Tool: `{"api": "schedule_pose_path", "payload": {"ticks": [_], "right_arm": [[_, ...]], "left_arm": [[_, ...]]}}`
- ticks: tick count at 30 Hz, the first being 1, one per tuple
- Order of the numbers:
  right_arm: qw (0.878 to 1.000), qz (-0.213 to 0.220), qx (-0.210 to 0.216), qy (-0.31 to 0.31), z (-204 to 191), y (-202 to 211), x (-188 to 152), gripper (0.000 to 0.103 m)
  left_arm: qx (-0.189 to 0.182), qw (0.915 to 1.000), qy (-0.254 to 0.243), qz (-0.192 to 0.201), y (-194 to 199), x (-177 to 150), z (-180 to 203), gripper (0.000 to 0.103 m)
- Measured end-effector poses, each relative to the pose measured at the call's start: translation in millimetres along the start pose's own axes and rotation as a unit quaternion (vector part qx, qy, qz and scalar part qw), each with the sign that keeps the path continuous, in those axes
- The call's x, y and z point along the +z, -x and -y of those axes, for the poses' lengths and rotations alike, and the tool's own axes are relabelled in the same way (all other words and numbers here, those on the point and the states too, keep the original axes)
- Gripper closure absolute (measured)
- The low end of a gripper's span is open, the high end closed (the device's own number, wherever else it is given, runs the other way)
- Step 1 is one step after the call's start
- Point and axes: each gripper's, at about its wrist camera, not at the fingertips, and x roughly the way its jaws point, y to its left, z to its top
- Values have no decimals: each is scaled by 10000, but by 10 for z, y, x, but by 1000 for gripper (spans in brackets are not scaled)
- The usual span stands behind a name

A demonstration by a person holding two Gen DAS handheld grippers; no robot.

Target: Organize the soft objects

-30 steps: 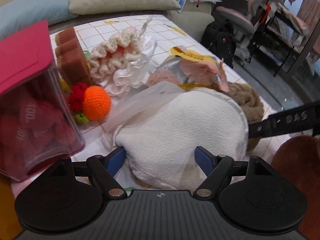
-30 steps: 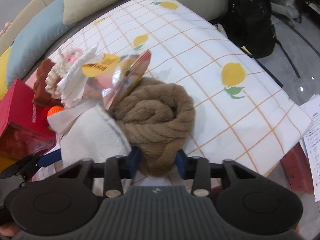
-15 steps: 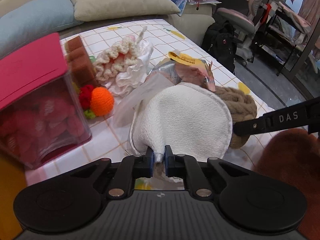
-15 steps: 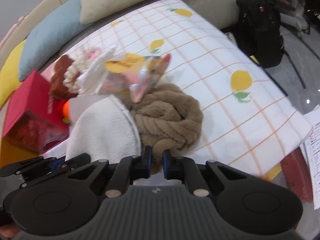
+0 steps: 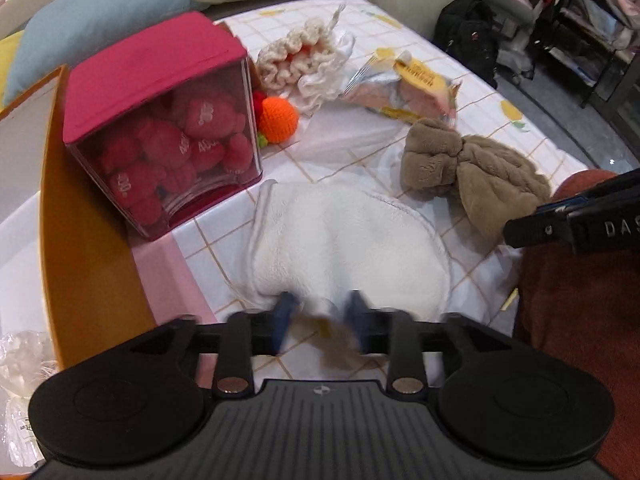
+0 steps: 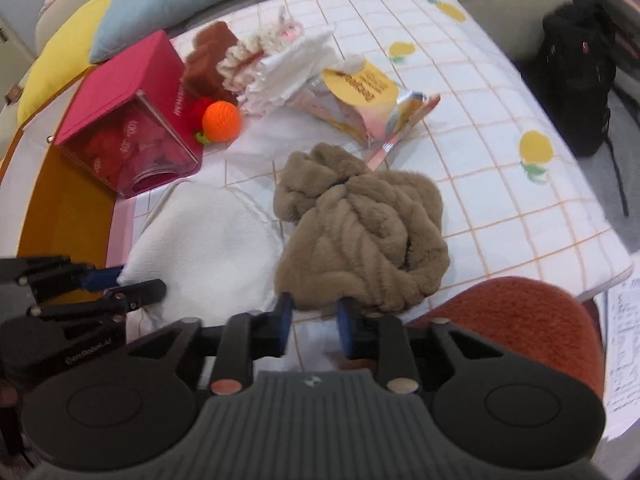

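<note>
White terry pad (image 5: pixel 344 240) and brown plush wrap (image 6: pixel 360 232) released at near table edge.
Both grippers (image 5: pixel 320 316) (image 6: pixel 314 312) spread, empty; wrap may be dragged off if snagged.

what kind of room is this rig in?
Probably a home living room doubling as a workspace: sofa cushions behind a table with a lemon-print tablecloth, plus an office chair and a backpack nearby.

At three o'clock in the left wrist view, the right gripper (image 5: pixel 576 220) bears the letters "DAS"; other print is illegible.
</note>
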Motion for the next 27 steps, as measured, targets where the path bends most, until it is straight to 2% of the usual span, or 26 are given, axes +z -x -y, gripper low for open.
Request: {"api": "schedule_pose_path", "payload": {"ticks": [1, 3, 5, 7, 10, 12, 15, 20, 23, 27], "right_arm": [[9999, 80, -16, 115, -18, 45, -19, 58], [9978, 365, -272, 482, -76, 170, -73, 47], [9928, 585, -607, 847, -122, 254, -106, 40], [9863, 842, -814, 1162, -132, 292, -118, 24], [9864, 893, -847, 1089, -56, 187, -5, 16], [9883, 767, -839, 1014, -15, 67, 111, 13], [9905, 521, -904, 898, 19, -143, 244, 13], [9960, 10, -658, 609, 103, -410, 365, 15], [9981, -234, -441, 369, 169, -528, 409, 19], [9986, -461, -167, 208, 195, -638, 446, 31]], "left_arm": [[-15, 10000, -32, 53, 35, -4, 0, 32], [-25, 9997, -122, 201, 120, -3, 19, 18], [20, 9991, -232, 349, 178, 1, 55, 15], [-21, 9983, -279, 505, 187, 28, 73, 13], [-35, 9987, -189, 476, 61, 125, 36, 10], [127, 9989, -155, 415, -69, 197, 4, 10], [259, 9990, -226, 275, -261, 280, -19, 10], [-2, 9998, 145, -109, -508, 286, -86, 10], [-198, 9990, 327, -240, -575, 244, -81, 8], [-282, 9986, 378, -237, -588, 239, 5, 7]]}}
